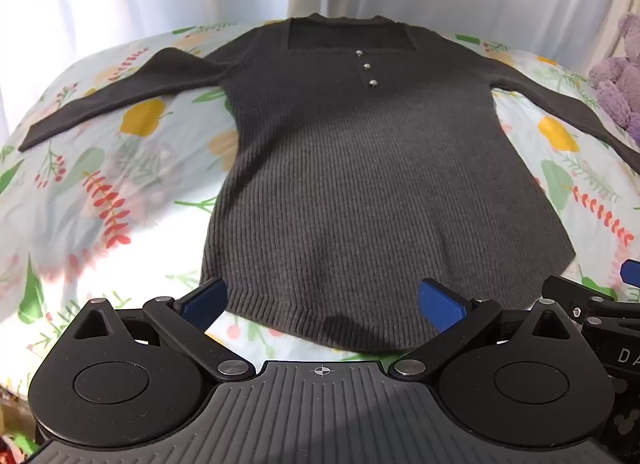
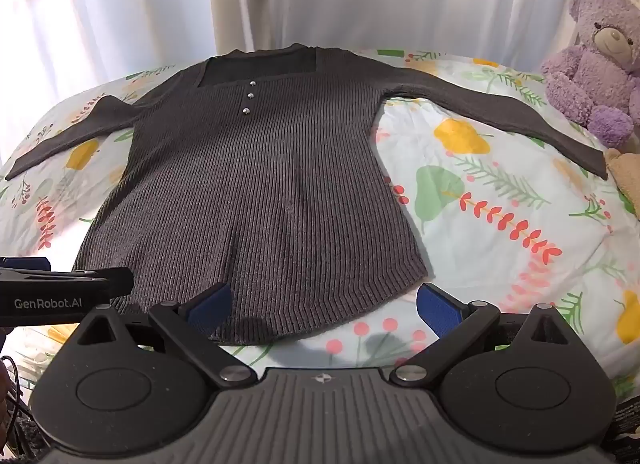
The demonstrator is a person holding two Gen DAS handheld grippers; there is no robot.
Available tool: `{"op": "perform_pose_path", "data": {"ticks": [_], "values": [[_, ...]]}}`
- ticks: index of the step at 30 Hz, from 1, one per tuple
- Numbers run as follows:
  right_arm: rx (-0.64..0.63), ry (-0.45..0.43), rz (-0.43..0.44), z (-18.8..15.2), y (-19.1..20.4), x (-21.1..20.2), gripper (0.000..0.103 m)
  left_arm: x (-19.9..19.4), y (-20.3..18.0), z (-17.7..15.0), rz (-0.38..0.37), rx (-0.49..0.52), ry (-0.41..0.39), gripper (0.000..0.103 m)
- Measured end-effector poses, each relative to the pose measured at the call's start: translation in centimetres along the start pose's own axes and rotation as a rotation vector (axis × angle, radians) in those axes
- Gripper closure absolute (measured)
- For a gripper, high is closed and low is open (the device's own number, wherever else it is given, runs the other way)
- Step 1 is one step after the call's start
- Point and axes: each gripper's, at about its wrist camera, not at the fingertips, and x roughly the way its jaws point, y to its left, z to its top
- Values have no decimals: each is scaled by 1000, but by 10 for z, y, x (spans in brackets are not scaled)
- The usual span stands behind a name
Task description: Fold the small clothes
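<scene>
Both tongs, left gripper [image 1: 322,300] and right gripper [image 2: 323,306], are gaping wide, empty, hovering at the sweater's [image 1: 360,184] six-o'clock hem.

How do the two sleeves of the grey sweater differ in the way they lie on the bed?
The left sleeve ends on bare floral bedsheet, with nothing near its cuff; the right sleeve ends beside a purple teddy bear and a beige item. In the right wrist view the left sleeve bends at the elbow; the right sleeve runs straighter. Both lie flat, spread outward from the sweater, angled toward its hem, unfolded.
</scene>
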Motion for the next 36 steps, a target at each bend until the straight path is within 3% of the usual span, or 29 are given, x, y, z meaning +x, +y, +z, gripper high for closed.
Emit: {"op": "perform_pose_path", "data": {"ticks": [36], "values": [[18,-10,15,3,4,-2,4,9,3,-2,16,5,14,0]]}}
